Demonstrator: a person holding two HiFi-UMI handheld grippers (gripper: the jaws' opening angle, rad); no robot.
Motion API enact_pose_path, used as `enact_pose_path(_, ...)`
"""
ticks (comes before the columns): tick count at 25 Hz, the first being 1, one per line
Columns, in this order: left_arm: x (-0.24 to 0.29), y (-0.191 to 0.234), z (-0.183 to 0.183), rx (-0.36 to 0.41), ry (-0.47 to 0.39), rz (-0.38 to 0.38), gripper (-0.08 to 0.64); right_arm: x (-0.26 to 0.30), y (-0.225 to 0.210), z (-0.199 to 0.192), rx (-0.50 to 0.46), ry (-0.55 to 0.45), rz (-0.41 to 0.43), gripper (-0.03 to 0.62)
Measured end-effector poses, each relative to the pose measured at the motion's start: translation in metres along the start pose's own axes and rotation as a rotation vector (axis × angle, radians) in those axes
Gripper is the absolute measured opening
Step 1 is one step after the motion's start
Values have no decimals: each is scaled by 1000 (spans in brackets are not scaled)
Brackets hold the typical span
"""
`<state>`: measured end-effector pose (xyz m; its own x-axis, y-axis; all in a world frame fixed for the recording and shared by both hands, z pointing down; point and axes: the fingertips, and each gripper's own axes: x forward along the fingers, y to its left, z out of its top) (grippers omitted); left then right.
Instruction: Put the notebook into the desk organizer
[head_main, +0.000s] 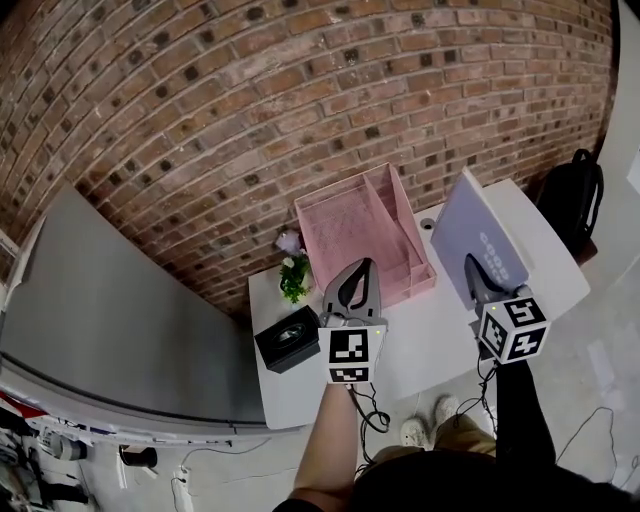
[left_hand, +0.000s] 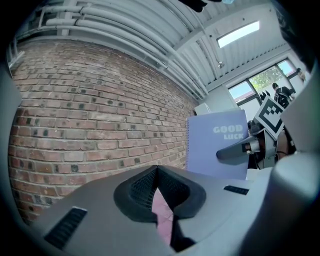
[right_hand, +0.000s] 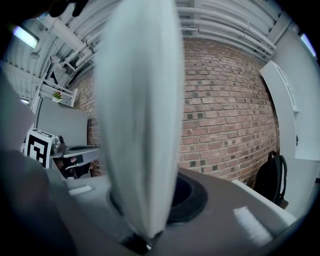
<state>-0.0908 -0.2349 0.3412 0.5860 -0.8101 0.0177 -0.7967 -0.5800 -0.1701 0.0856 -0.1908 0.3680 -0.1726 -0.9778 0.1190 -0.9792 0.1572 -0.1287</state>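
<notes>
Brick wall (head_main: 250, 100) behind. White surface (head_main: 430, 345) against it. Pink desk organizer (head_main: 350, 225) at surface's back, tray empty. Lavender notebook (head_main: 478, 240) upright in air over right part of surface, right of organizer, not touching it. Right gripper (head_main: 474, 272) fingers (right_hand: 192, 200) pinching notebook's lower edge. Left gripper (head_main: 364, 268) fingers (left_hand: 142, 187) pressed together at tips, nothing between, near organizer's front. Black box (head_main: 288, 338) and small plant (head_main: 293, 275) at left.

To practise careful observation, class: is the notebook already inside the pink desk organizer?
No, the notebook is held up by the right gripper beside the pink desk organizer, not inside it.
</notes>
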Motion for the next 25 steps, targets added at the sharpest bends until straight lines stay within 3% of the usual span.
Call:
enact_pose_path(11,48,16,-20,-19,21,23,9,61,-20,-10,12,34,44,32)
enact_pose_path(25,132,51,-30,-4,56,132,9,180,-47,-14,44,75,182,34)
